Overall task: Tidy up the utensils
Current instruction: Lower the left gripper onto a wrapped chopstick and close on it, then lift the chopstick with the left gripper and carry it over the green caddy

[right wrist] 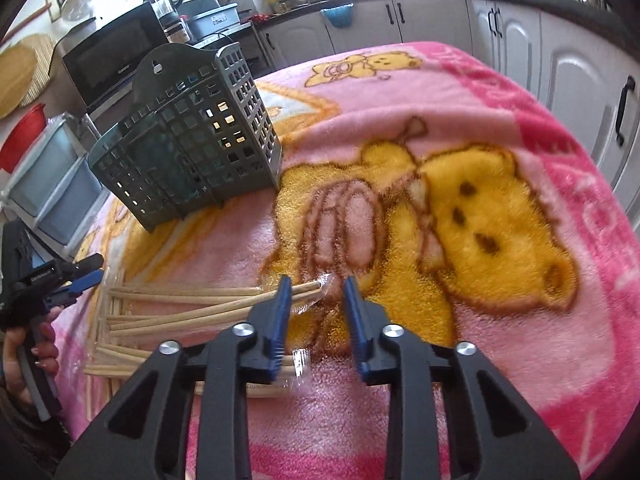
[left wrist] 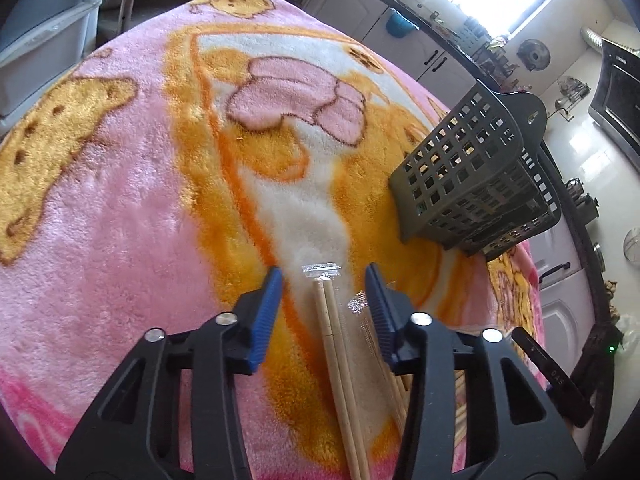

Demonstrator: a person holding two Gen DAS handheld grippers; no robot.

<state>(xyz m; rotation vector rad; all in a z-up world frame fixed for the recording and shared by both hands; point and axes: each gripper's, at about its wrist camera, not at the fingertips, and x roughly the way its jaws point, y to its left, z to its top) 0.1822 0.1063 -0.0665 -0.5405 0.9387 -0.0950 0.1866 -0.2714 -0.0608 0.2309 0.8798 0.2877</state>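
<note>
**Currently: both tongs straddle wrapped chopsticks, neither clamped**

Your left tongs (left wrist: 325,280) stand partly open over the pink blanket (left wrist: 120,240). One wrapped chopstick pair (left wrist: 334,328) lies between the blue pads with clear gaps on both sides; nothing is pinched. Your right tongs (right wrist: 314,294) are narrower but also unclamped, set about the clear wrapper tips (right wrist: 320,284) of the chopstick pile (right wrist: 180,304); the left pad sits just beside the sticks, and contact cannot be confirmed. The grey utensil basket (right wrist: 188,148) stands upright on the blanket, well apart from the pile.
</note>
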